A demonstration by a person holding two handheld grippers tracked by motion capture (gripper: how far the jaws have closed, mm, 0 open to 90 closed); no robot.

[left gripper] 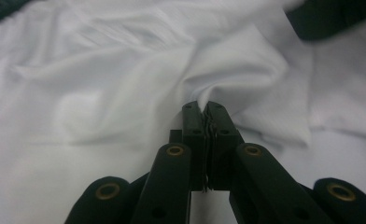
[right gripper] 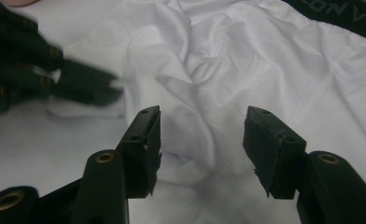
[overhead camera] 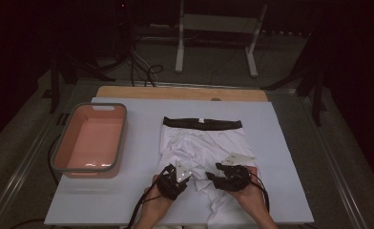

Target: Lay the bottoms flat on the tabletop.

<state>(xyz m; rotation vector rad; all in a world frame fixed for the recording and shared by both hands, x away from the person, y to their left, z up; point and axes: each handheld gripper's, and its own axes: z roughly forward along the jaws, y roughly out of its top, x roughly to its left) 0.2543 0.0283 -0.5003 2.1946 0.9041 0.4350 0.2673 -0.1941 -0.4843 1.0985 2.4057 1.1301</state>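
Observation:
White shorts [overhead camera: 202, 143] with a black waistband [overhead camera: 203, 123] lie crumpled on the white tabletop [overhead camera: 104, 200], waistband at the far side. My left gripper [overhead camera: 189, 175] is at the near left part of the cloth. In the left gripper view its jaws [left gripper: 202, 108] are pressed together on a raised fold of the white fabric [left gripper: 125, 84]. My right gripper [overhead camera: 212, 177] sits just to the right, pointing toward the left one. Its jaws [right gripper: 200, 128] stand apart over the rumpled cloth [right gripper: 265, 70], with nothing pinched between them. The left gripper [right gripper: 78, 84] shows blurred at the left of the right gripper view.
A pink basin with a grey rim [overhead camera: 101, 105] stands on the left of the tabletop. A wooden strip [overhead camera: 175, 93] runs along the table's far edge. Beyond it on the floor are cables and a white stand [overhead camera: 213, 28].

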